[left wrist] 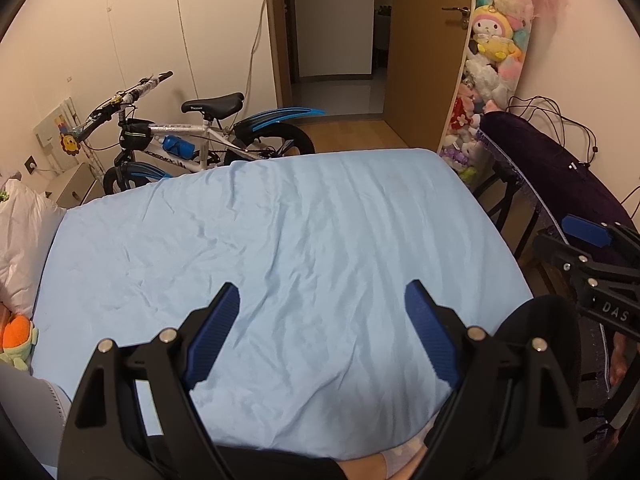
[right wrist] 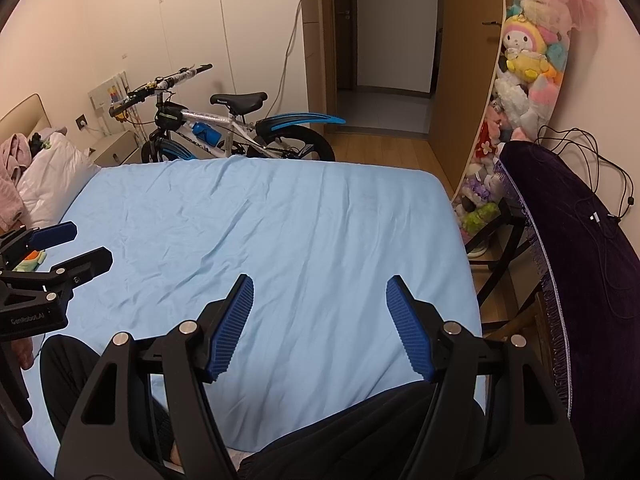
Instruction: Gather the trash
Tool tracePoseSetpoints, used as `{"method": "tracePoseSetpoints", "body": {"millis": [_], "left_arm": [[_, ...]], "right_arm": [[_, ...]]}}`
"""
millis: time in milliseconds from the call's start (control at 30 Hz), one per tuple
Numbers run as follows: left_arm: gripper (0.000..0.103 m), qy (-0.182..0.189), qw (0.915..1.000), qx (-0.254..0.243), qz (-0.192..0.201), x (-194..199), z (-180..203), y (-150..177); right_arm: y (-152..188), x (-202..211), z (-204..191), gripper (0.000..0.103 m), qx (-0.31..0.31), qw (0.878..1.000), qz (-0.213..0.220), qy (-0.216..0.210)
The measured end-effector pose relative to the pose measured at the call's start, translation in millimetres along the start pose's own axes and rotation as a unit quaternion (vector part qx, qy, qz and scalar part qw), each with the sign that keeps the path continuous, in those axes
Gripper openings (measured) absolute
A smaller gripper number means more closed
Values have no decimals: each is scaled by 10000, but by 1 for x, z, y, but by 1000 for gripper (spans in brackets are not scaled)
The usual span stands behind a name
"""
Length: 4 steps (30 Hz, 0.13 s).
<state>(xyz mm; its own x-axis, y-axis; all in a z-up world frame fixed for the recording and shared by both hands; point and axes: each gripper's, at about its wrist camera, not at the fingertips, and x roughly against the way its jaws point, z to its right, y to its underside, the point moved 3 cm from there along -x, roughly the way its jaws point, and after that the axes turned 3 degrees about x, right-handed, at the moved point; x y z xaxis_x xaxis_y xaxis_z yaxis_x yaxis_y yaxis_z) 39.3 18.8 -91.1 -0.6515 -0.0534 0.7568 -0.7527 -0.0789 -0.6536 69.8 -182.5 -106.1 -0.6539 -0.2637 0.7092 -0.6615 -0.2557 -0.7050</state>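
Note:
A bed with a light blue sheet [left wrist: 300,220] fills both views, and I see no loose trash on it. My left gripper [left wrist: 322,292] hangs open over the sheet's near part, with nothing between its blue pads. My right gripper [right wrist: 320,282] is also open and empty above the sheet. The left gripper [right wrist: 86,246] shows at the left edge of the right wrist view. A white bag-like bundle [left wrist: 20,236] lies at the head of the bed, with an orange and green plush toy [left wrist: 16,340] near it.
A bicycle [left wrist: 200,136] stands beyond the bed next to a small cabinet [left wrist: 76,184]. A long object under dark purple cloth [left wrist: 560,172] sits on a stand to the right. A shelf of plush toys [left wrist: 492,60] flanks the open doorway [left wrist: 336,40]. The person's dark-trousered legs [right wrist: 360,432] lie along the near edge.

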Motion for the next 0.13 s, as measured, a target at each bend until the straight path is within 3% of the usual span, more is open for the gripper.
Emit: {"method": "tracePoseSetpoints", "body": {"millis": [133], "left_arm": [[85, 25, 10000, 63, -38, 0, -2, 0]], "right_arm": [[0, 0, 0, 67, -2, 10000, -2, 0]]}}
